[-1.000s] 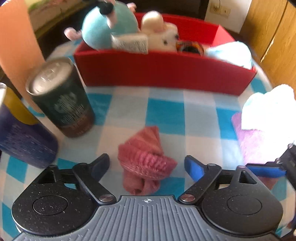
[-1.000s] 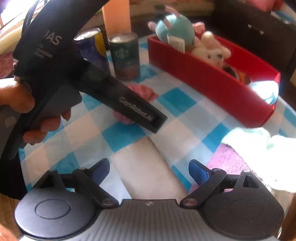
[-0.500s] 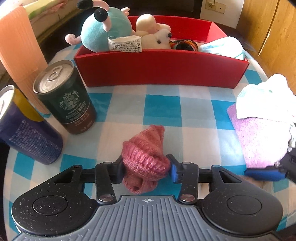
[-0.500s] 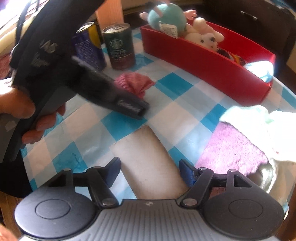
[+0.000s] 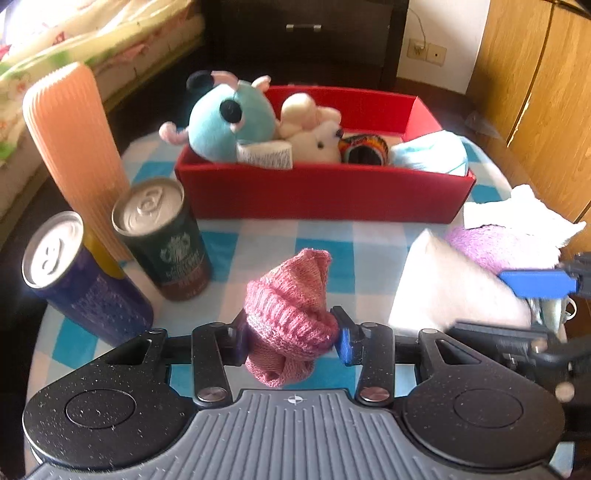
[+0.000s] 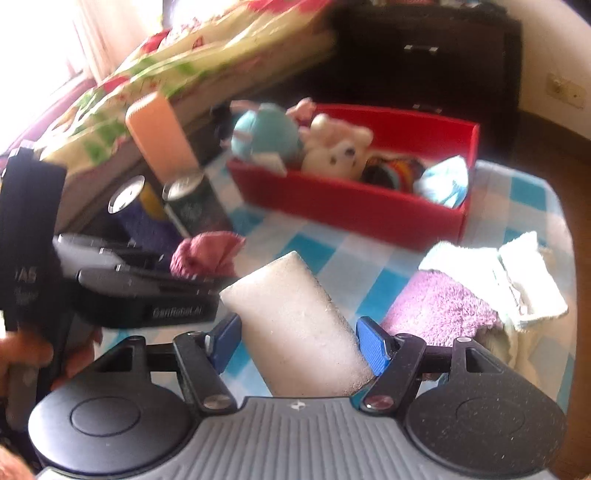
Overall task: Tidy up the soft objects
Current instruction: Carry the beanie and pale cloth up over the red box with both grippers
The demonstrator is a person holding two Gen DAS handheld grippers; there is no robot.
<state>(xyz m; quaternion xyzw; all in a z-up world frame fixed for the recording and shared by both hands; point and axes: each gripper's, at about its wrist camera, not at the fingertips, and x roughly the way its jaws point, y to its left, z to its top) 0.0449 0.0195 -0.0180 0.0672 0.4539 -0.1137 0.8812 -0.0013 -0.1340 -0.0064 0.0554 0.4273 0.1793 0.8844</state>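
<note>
Left tongs (image 5: pixel 290 338) were clamped on a rolled pink knitted sock (image 5: pixel 291 317), pads pressed into its ribbed cuff from both sides, its toe end standing up above them. The jaws had just closed onto it. The sock looked clear of the checked worktop (image 5: pixel 321 240), though from this angle I could not be sure.

Right tongs (image 6: pixel 297 341) gripped a white foam block (image 6: pixel 295 325) by its long sides, the block tilted with its far end up and to the left. These jaws too had just closed, with the block between them. In the left wrist view the same block (image 5: pixel 443 288) showed at right, beside a blue pad.

Just right of the block lay a purple towel (image 6: pixel 439 310) with pale folded cloths (image 6: pixel 517 280) overlapping its far edge.

To the left, near the worktop's edge, stood a blue can (image 5: pixel 74 277) and a dark green coffee can (image 5: pixel 166 236), close together and upright, with a ribbed orange cylinder (image 5: pixel 74 155) upright behind them.

Further back sat a red box (image 5: pixel 325 192). Inside it, left to right: a teal plush toy (image 5: pixel 225 122), a white plush animal (image 5: pixel 314 133), a striped multicoloured item (image 5: pixel 364 147) too small to name, and a light blue cloth (image 5: pixel 432 155).

Beyond the worktop: a bed with a floral cover (image 5: pixel 92 40) at left and a dark cabinet (image 5: pixel 303 33) behind.

A person's hand (image 6: pixel 22 354) held the left tool's handle.
</note>
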